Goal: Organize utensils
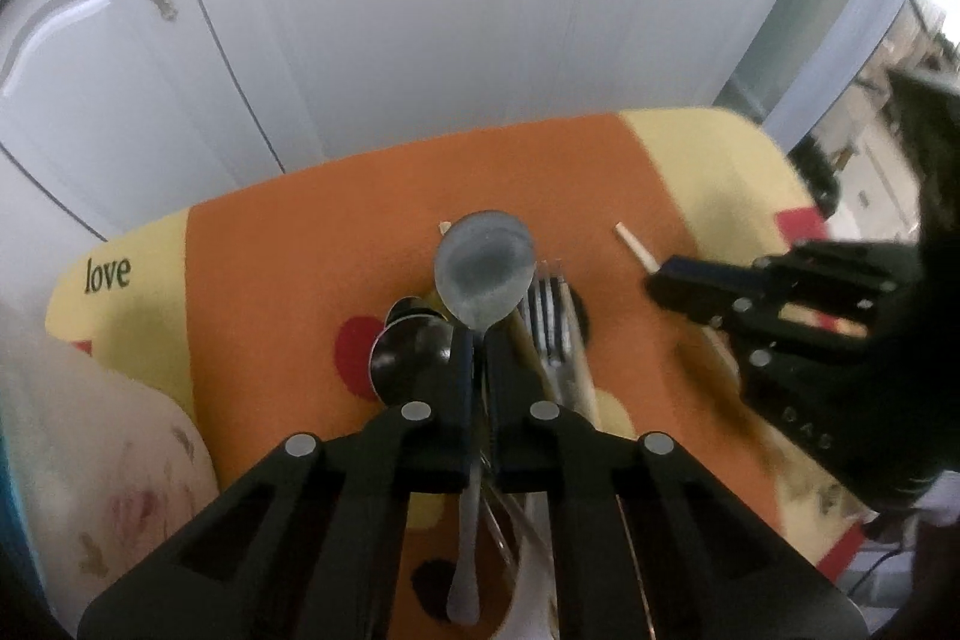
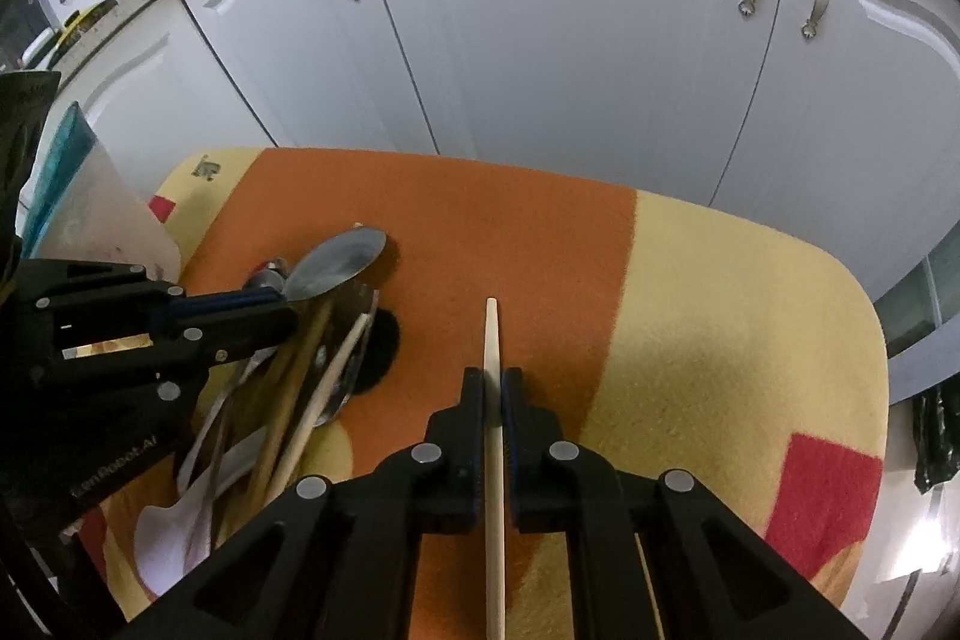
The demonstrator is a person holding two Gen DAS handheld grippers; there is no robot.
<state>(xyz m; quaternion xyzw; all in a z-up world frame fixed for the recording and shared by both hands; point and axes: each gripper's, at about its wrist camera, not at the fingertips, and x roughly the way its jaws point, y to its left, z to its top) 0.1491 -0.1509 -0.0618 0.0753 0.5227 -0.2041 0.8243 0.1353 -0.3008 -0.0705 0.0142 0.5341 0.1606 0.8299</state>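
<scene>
1. Utensils lie heaped on an orange-and-yellow cloth [image 2: 540,232] spread over the counter, in front of white cabinet doors [image 2: 570,70]; the pile holds a fork [image 1: 549,322], a dark ladle-like spoon [image 1: 408,358], wooden chopsticks [image 2: 300,400] and a white plastic spoon [image 2: 174,526].
2. Left gripper [image 1: 477,340] has its jaws clenched on the neck of a metal spoon [image 1: 483,271], whose bowl stands clear above the heap.
3. Right gripper [image 2: 495,388] has its jaws clamped on a single chopstick [image 2: 493,436], well apart from the pile, tip pointing toward the cabinets.
4. Risk: the spoon is pinched at its thin neck, so it may pivot or slip out if swung, and its long handle could rake the fork and chopsticks beneath it and scatter them.
5. Risk: the smooth, tapered chopstick is held across a narrow width; any twist may let it slide through the pads or swing round.
6. Risk: the two grippers work close together, so crossing paths could knock one utensil with the other.
7. Hidden: no organiser or destination is in view; the lower pile sits behind the left gripper; whether the spoon's handle is free of the heap cannot be told. The person is not visible beyond dark shapes at the frame edges.
</scene>
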